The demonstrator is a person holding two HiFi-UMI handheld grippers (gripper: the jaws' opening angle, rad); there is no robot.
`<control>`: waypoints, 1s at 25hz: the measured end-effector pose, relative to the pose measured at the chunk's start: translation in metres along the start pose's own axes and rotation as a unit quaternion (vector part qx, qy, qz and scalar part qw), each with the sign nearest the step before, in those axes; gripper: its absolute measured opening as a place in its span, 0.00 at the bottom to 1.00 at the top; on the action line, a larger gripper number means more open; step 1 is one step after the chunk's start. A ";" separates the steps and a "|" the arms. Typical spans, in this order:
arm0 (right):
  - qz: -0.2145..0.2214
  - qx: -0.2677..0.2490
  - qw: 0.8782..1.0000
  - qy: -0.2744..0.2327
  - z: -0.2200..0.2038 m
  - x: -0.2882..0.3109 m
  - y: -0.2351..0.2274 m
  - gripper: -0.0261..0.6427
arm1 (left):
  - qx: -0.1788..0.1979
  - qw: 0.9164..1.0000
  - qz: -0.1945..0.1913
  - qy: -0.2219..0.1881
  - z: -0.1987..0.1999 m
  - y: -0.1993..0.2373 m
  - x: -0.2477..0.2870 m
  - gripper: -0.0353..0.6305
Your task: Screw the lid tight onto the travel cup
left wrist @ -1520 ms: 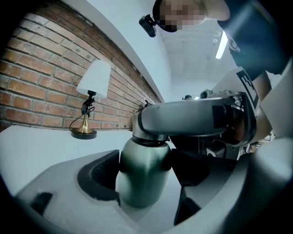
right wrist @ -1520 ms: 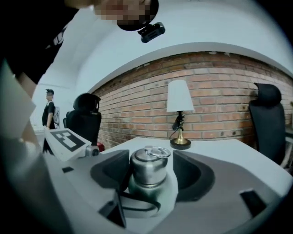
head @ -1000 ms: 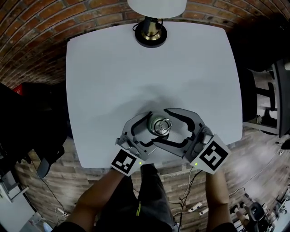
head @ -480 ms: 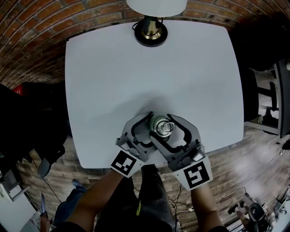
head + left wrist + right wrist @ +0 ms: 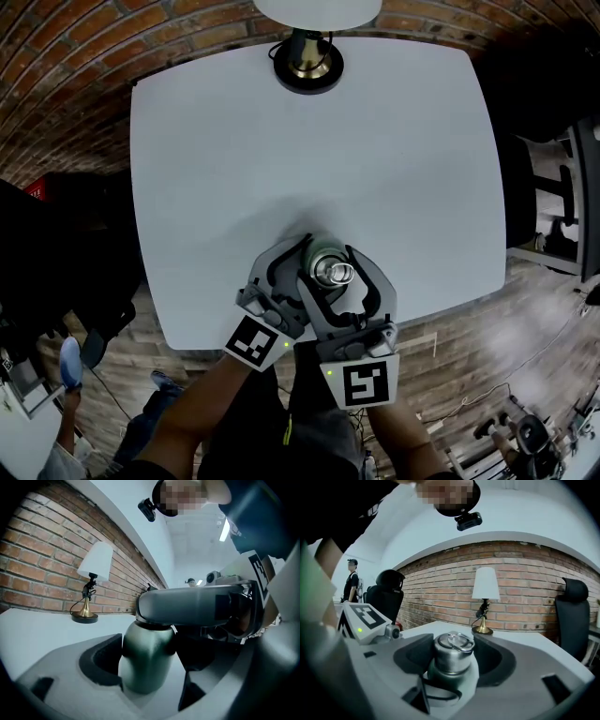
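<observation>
A dark green travel cup (image 5: 145, 658) stands near the front edge of the white table (image 5: 234, 141). Its silver lid (image 5: 335, 274) with a wire ring sits on top. My left gripper (image 5: 302, 267) comes in from the lower left and is shut on the cup body (image 5: 440, 673), low down. My right gripper (image 5: 333, 261) reaches in from directly below, above the left one, and its jaws are shut on the lid (image 5: 452, 651). In the left gripper view a grey jaw of the right gripper (image 5: 187, 606) crosses over the cup top and hides the lid.
A brass lamp (image 5: 307, 56) with a white shade stands at the table's far edge, against a brick wall. Black office chairs (image 5: 574, 616) stand beside the table. A person (image 5: 350, 583) stands far off at the left. The front table edge (image 5: 281, 342) lies just under both grippers.
My right gripper has closed onto the lid and swung clockwise round it; its marker cube moved from the lower right to straight below the cup. The left gripper and cup stayed put.
</observation>
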State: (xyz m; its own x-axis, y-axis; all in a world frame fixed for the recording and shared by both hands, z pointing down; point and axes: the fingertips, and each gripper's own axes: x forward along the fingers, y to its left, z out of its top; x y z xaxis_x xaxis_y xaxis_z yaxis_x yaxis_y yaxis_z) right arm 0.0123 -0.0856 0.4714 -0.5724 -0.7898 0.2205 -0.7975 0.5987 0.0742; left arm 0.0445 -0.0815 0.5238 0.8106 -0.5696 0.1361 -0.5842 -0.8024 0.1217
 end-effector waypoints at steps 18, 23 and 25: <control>0.352 -0.069 0.933 0.034 0.005 -0.008 0.006 0.51 | -0.001 1.000 -0.008 -0.001 0.001 0.001 0.000 0.57; 0.373 -0.084 0.923 0.040 0.002 -0.003 0.019 0.50 | -0.002 1.000 -0.010 0.000 0.001 -0.001 0.000 0.57; 0.360 -0.082 0.929 0.039 0.001 -0.002 0.018 0.47 | -0.004 1.000 -0.010 -0.006 0.002 0.000 0.001 0.57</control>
State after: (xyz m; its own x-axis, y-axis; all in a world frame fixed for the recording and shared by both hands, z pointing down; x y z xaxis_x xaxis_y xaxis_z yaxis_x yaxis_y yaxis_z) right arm -0.0008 -0.0737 0.4714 -0.9254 -0.1688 0.3393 -0.1703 0.9851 0.0256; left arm 0.0449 -0.0826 0.5217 0.8220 -0.5561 0.1225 -0.5688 -0.8119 0.1315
